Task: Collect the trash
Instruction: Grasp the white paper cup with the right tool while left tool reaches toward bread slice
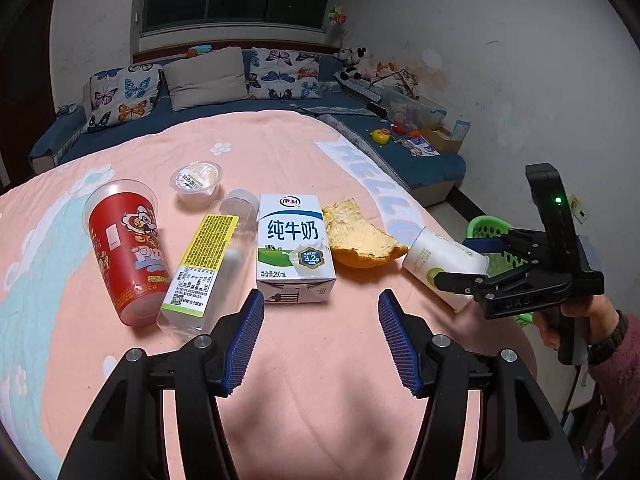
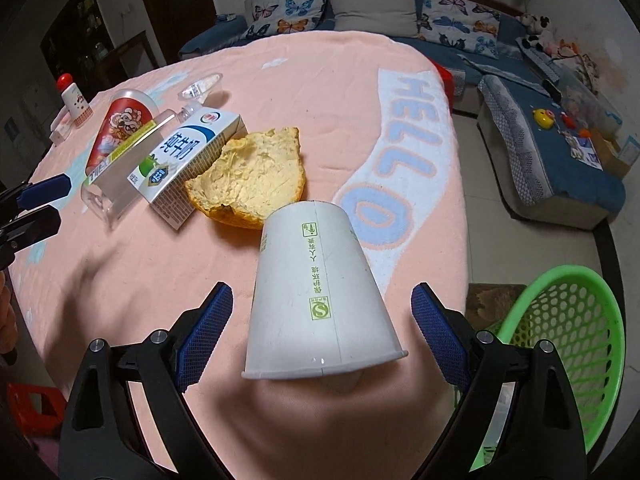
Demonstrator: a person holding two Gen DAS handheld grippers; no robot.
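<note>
Right gripper [image 2: 322, 332]: jaws spread wide, nothing clamped. The white paper cup [image 2: 316, 292] lies on its side between the two blue pads [image 2: 206, 332], untouched by either, rim toward the camera.

Measured outward from that cup: a piece of orange peel [image 2: 250, 176] lies just behind it, touching or nearly touching its base. Beyond the peel a milk carton [image 2: 188, 152] is seen, then a clear plastic bottle [image 2: 132, 148], then a red cup [image 2: 120, 128] lying down, and a small jelly cup [image 2: 202, 86] farthest back. All rest on the pink blanket [image 2: 320, 80]. A green basket [image 2: 560, 344] stands beside the cup, below the blanket's edge.

Left gripper [image 1: 320, 340]: jaws apart, empty, held just short of the milk carton.
</note>
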